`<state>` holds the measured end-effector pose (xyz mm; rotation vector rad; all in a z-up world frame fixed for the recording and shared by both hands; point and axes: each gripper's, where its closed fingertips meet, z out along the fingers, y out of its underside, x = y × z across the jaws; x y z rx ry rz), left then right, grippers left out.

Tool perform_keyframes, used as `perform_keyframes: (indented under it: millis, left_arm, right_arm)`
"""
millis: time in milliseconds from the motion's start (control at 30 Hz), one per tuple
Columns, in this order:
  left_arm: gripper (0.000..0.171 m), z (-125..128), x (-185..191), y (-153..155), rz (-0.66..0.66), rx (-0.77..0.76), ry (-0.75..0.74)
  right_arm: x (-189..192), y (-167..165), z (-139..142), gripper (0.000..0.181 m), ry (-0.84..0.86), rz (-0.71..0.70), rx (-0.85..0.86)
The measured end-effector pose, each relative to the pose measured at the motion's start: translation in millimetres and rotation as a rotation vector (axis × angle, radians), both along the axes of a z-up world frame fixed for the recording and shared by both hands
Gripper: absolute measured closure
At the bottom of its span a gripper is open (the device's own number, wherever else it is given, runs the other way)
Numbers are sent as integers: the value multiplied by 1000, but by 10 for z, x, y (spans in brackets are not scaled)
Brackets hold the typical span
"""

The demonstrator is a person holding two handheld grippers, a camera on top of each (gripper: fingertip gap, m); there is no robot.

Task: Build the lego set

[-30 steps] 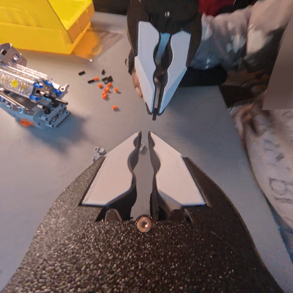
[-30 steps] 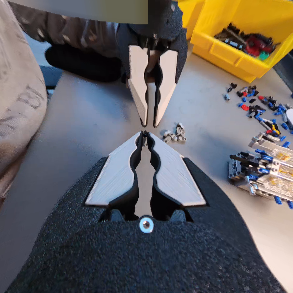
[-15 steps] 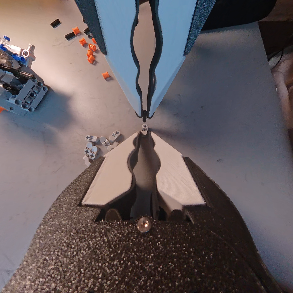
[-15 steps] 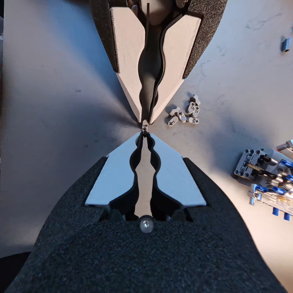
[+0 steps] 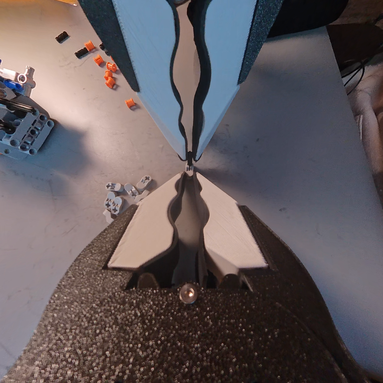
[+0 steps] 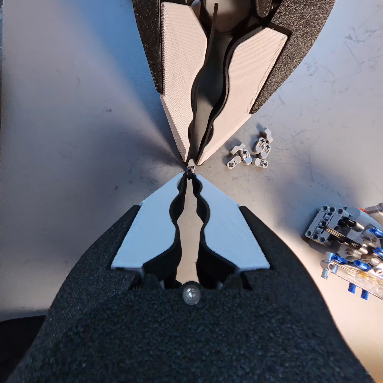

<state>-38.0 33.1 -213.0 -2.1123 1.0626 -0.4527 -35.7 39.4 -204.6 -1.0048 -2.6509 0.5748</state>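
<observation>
Pinching tip-to-tip: left gripper clamps small grey connector, right gripper clamps black pin; gap since closed, grey counter open leftward.

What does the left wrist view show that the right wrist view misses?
Only the left wrist view shows orange bushes and black pins strewn on the table.

Only the right wrist view shows the model's blue pins.

Both show the left tongs shut on a small grey connector, the right tongs shut on a black pin, tip to tip, a heap of grey connectors and the grey brick model.
</observation>
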Motion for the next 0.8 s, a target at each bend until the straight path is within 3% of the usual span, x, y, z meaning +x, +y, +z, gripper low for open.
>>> perform_keyframes:
  millis: [800]
  left_arm:
    - [166,-2,32,-2,4,5,8]
  right_arm:
    - [-22,-46,-60,178,-14,-49,14]
